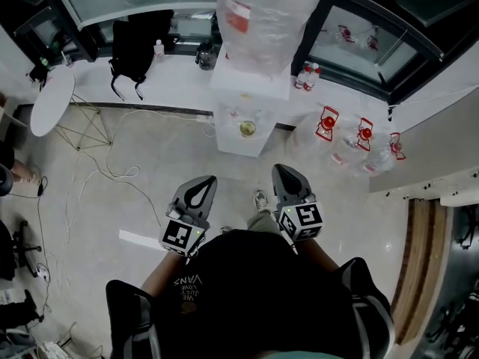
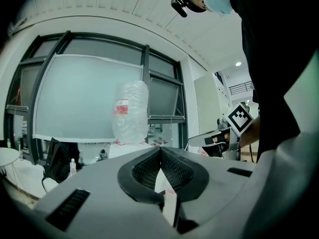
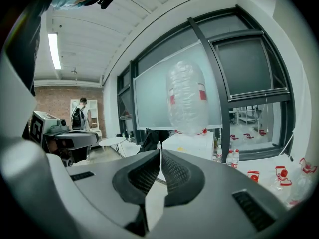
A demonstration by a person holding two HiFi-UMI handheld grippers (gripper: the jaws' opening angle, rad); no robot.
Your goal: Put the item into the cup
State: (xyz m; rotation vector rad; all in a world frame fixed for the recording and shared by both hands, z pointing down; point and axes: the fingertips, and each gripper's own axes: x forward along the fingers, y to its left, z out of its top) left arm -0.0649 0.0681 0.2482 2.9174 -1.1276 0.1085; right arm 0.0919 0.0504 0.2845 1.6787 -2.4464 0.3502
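Observation:
A white water dispenser (image 1: 251,99) with a big clear bottle (image 1: 266,13) on top stands ahead against the window wall. On its ledge rests a small round cup-like thing (image 1: 247,129) with a yellowish inside. I hold both grippers close to my body, well short of the dispenser. The left gripper (image 1: 203,181) is shut and its jaws meet with nothing between them (image 2: 160,149). My right gripper (image 1: 284,170) is also shut and empty (image 3: 160,151). Each gripper shows in the other's view, the right one (image 2: 219,139) and the left one (image 3: 65,138).
A round white table (image 1: 52,103) and a black backpack (image 1: 138,47) are at the left. Cables (image 1: 112,174) trail over the tiled floor. Small water bottles (image 1: 305,77) and clear jugs with red tags (image 1: 352,137) sit right of the dispenser. A person (image 3: 79,117) stands far off.

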